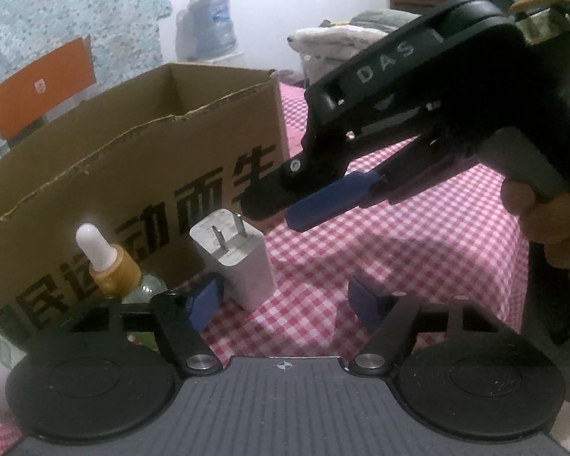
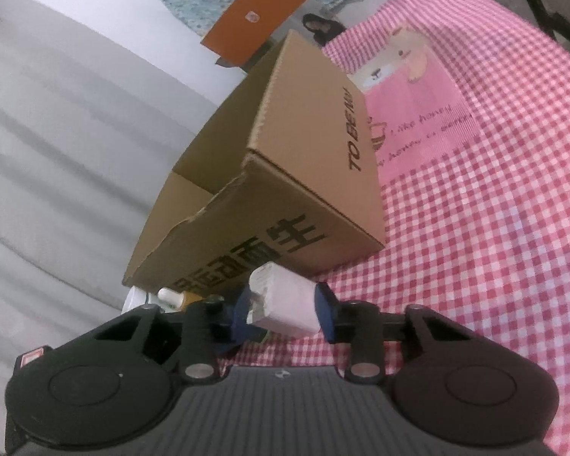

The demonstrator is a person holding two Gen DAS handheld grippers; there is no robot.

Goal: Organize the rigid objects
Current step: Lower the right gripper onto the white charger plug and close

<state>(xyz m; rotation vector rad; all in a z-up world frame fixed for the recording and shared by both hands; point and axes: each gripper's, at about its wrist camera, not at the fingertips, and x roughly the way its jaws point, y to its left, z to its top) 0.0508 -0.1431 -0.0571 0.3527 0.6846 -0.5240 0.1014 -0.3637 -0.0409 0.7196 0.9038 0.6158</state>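
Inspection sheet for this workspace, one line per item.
Surface: pink checked cloth, with a printed pink patch behind the box.
Job's things: white charger standing prongs up; dropper bottle beside it; open cardboard box behind both.
Clutter: white container by the bottle, unclear.
Grippers: left gripper open, empty; right gripper open by the charger, apparently not gripping it.
Cables: nothing seen.
Surroundings: orange box, water jug, folded bedding.
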